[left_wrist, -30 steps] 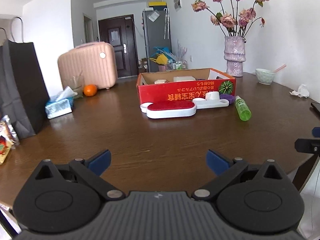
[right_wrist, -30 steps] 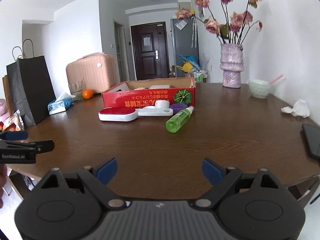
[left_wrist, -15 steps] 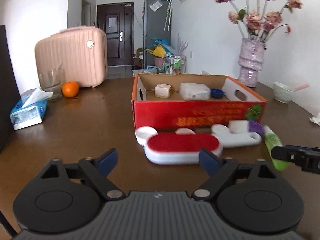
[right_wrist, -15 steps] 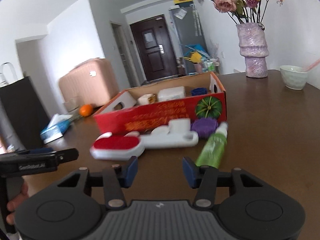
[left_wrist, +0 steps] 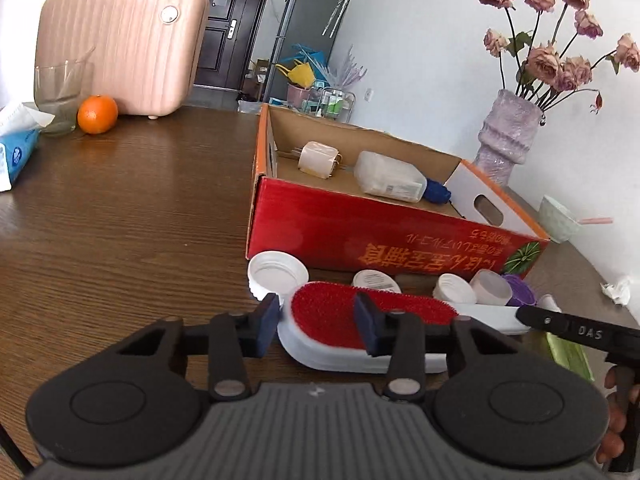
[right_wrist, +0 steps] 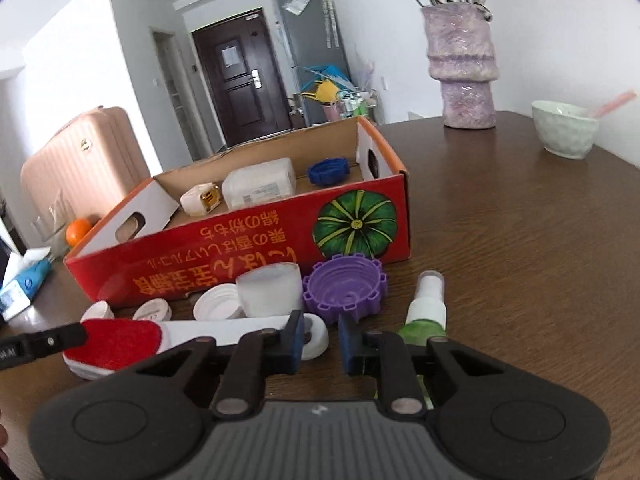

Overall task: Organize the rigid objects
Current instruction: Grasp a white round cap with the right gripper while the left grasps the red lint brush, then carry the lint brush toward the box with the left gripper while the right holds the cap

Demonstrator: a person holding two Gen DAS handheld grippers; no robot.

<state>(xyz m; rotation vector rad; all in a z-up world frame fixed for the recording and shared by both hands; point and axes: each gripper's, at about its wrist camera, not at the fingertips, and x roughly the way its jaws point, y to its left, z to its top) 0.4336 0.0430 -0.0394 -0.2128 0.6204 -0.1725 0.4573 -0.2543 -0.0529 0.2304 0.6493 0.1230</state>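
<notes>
**Lint brush approached from both ends in front of the red box**

Brown wooden table point(left_wrist: 120, 208) is seen carrying a red cardboard box point(left_wrist: 384, 236), open at the top, with loose items lined up along its near side.

Going left to right, the left gripper point(left_wrist: 316, 322) is found over the red head of the lint brush point(left_wrist: 360, 320); its jaws are closing, one blue pad at the brush's left end and the other over the red pile, and whether the pads already press cannot be told. The right gripper point(right_wrist: 318, 338) is found at the ring end of the brush handle point(right_wrist: 240, 326), its jaws closing with a narrow gap left and nothing clearly pinched.

For a good grip, the white body of the brush should be squeezed across its width rather than the soft pile, and both ends should be lifted level so the box's near wall is cleared. The purple cap point(right_wrist: 345, 290) and the green spray bottle point(right_wrist: 424, 316), just beside the right gripper, should be left undisturbed.

Counted outside the box: one lint brush, three white caps, one white cup, one purple cap, one spray bottle. Counted inside: one plug, one clear container, one blue cap.
</notes>
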